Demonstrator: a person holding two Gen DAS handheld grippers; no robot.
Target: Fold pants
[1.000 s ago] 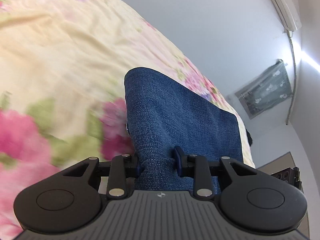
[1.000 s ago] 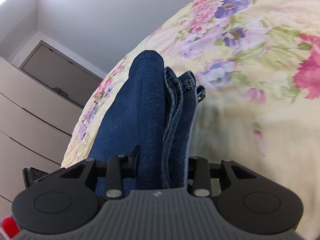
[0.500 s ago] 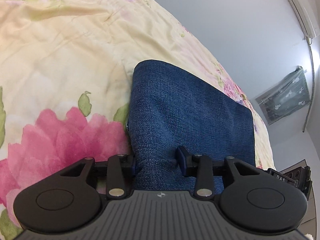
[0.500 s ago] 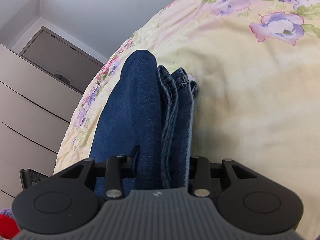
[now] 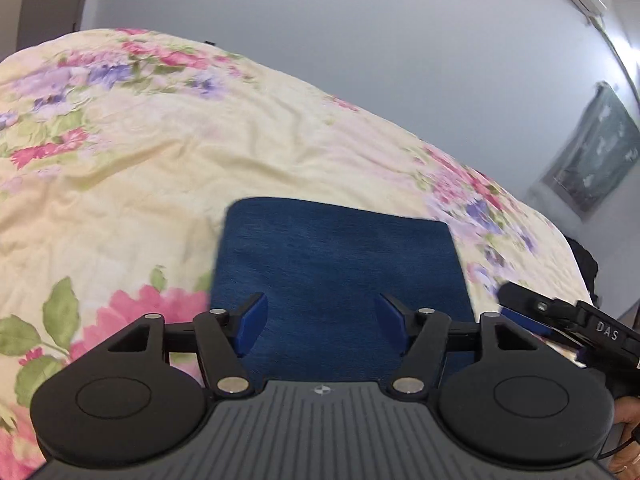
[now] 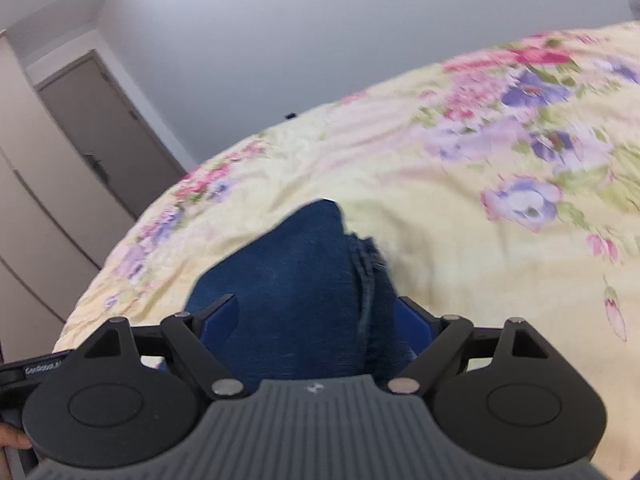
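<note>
I've just been opening both sets of jaws: the left gripper [image 5: 320,322] and right gripper [image 6: 316,322] now stand wide, pads clear of the pants [image 5: 340,264], which lie folded on the bed [image 5: 160,152]. I judge this the release. Next I'd back both off without snagging denim.

Floral bedspread [image 5: 168,152], grey wall [image 5: 360,32], door [image 6: 104,128]
</note>
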